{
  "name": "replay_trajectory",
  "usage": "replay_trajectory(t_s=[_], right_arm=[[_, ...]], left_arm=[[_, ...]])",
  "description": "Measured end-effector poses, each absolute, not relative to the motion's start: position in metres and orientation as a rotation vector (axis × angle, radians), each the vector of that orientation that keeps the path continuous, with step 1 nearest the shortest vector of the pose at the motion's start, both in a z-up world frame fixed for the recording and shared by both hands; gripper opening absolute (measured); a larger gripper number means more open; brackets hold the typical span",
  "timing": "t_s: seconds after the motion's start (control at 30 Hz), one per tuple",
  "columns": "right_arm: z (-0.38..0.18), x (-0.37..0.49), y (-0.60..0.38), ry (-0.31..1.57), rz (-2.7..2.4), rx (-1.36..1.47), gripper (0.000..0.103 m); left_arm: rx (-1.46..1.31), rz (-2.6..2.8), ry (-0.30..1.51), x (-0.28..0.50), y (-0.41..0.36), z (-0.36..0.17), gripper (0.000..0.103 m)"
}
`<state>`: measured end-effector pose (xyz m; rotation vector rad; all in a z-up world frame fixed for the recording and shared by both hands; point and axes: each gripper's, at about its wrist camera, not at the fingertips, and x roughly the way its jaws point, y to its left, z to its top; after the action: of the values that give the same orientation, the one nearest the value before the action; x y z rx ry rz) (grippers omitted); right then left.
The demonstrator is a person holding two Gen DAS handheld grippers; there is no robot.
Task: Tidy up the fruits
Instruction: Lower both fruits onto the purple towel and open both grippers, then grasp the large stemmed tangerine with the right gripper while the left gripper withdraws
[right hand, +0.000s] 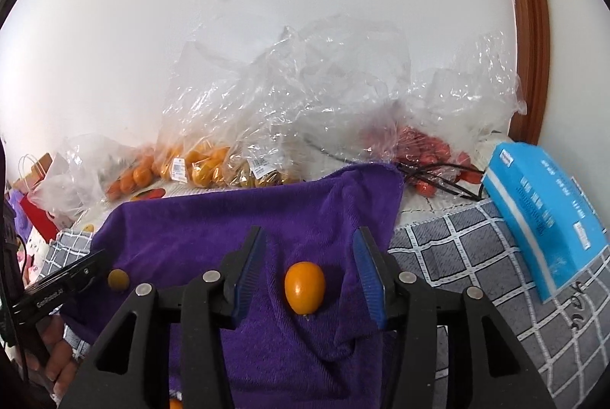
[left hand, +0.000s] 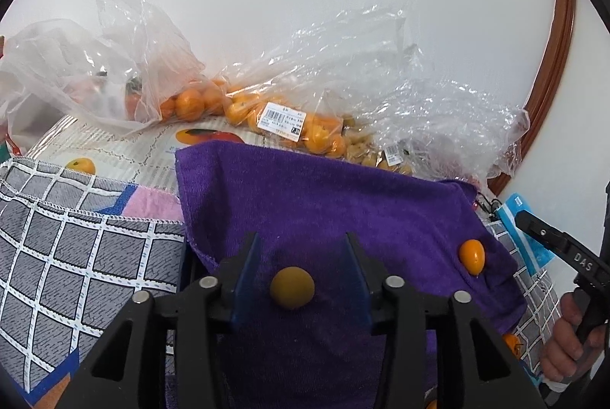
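A dull yellow round fruit [left hand: 292,287] lies on a purple towel [left hand: 324,195], between the fingers of my open left gripper [left hand: 301,248]; the jaws stand apart and do not touch it. An orange oval kumquat [left hand: 472,256] lies near the towel's right edge. In the right wrist view that kumquat [right hand: 304,287] sits between the fingers of my open right gripper [right hand: 309,248], untouched. The yellow fruit [right hand: 118,279] shows at left beside the left gripper's body [right hand: 61,285].
Clear plastic bags of oranges [left hand: 198,103] [right hand: 202,165] and red fruits [right hand: 427,149] lie along the white wall. A blue tissue box [right hand: 549,210] stands at right. A checked grey cloth [left hand: 76,256] covers the surface. A brown door frame [right hand: 530,27] rises at right.
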<state>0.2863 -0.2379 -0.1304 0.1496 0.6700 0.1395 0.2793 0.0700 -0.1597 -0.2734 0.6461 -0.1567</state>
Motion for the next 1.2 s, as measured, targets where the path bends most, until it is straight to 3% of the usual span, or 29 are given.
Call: replay_trajectory(t_s=[0.23,0.53,1.03,1.2], right_arm=[[-0.122,0.255,-0.249,0.751,0.155,0.279,0.050],[-0.148,0.189,-0.217,0.804,0.141,0.135,0.050],[-0.194,0.197,-0.193,0.911,0.086,0.008,0.051],[-0.197,0.200,-0.195,0.913,0.076,0.024,0.043]], left_arm=[[-0.315,-0.155,0.635,0.278,0.077,-0.157,0.045],[-0.327,-0.141,0.625,0.278,0.080,-0.155,0.047],[-0.333,-0.132,0.613,0.275,0.083,-0.152,0.047],[-0.324,-0.131,0.615,0.276,0.081,-0.153,0.047]])
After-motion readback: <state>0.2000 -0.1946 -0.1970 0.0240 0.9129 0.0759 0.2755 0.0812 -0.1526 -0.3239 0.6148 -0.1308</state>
